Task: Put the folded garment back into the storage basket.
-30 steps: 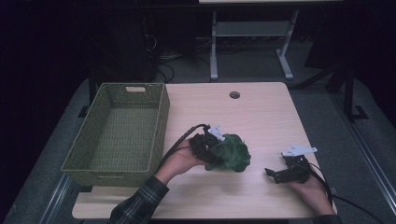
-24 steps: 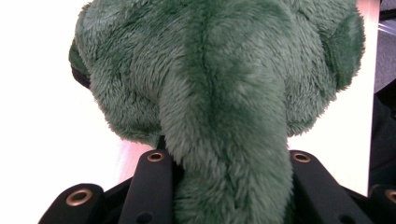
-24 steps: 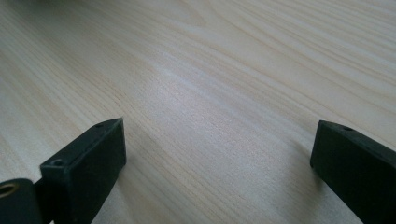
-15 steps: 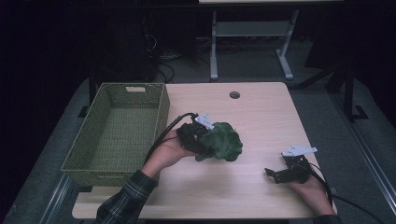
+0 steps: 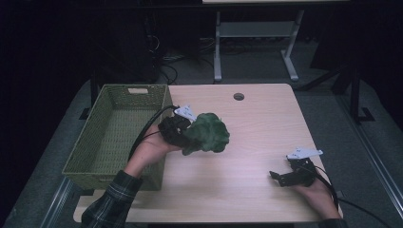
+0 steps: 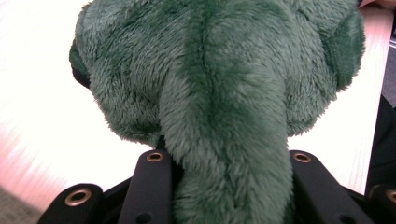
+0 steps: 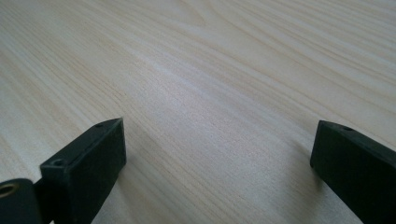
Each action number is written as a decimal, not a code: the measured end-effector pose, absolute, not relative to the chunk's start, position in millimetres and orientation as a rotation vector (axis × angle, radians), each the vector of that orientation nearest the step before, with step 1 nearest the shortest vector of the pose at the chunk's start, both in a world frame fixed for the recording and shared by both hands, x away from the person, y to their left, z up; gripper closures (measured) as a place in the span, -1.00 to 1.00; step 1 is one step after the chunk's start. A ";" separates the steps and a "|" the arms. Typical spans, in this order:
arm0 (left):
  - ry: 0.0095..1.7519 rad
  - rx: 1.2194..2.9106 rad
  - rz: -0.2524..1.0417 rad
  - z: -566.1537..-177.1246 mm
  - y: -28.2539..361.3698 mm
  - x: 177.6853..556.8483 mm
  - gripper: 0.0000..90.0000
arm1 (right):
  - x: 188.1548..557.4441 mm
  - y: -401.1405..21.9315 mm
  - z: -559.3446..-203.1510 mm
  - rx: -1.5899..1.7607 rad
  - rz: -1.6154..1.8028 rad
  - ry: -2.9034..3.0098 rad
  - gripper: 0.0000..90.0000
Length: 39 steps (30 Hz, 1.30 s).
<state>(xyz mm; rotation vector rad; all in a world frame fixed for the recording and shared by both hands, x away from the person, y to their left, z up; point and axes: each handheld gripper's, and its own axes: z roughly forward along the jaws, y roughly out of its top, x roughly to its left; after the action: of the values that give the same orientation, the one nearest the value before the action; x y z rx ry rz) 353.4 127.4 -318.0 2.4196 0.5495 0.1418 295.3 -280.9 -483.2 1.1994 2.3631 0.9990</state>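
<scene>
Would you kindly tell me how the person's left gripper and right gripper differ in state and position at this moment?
The left gripper is shut on a fuzzy dark green plush toy; the right gripper stands open with nothing between its jaws. The left one is held up beside the green woven basket; the right one sits low on the pale wooden table. Both are black and two-jawed, each with a trailing cable.

Green plush toy (image 5: 207,133) held above the table.
Fuzzy, dark green and lumpy, it is clamped by a narrow part between the left gripper (image 5: 183,134) jaws, just right of the basket (image 5: 114,137), left of table centre.
</scene>
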 end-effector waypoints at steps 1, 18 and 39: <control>0.559 2.413 0.149 -316.7 130.7 353.6 0.47 | 295.3 -280.9 -483.2 1.200 0.999 2.363 -0.93; 0.655 2.374 0.246 -297.0 176.8 357.9 0.46 | 295.0 -280.6 -483.2 1.202 0.999 2.362 -0.93; 0.841 2.271 0.354 -285.9 253.2 352.0 0.44 | 295.4 -279.7 -483.6 1.219 0.988 2.347 -0.98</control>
<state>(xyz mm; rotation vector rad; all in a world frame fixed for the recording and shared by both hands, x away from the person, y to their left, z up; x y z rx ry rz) 352.0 253.2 -285.9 2.2710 0.8409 0.3543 295.4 -279.7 -483.6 1.2193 2.3469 0.9877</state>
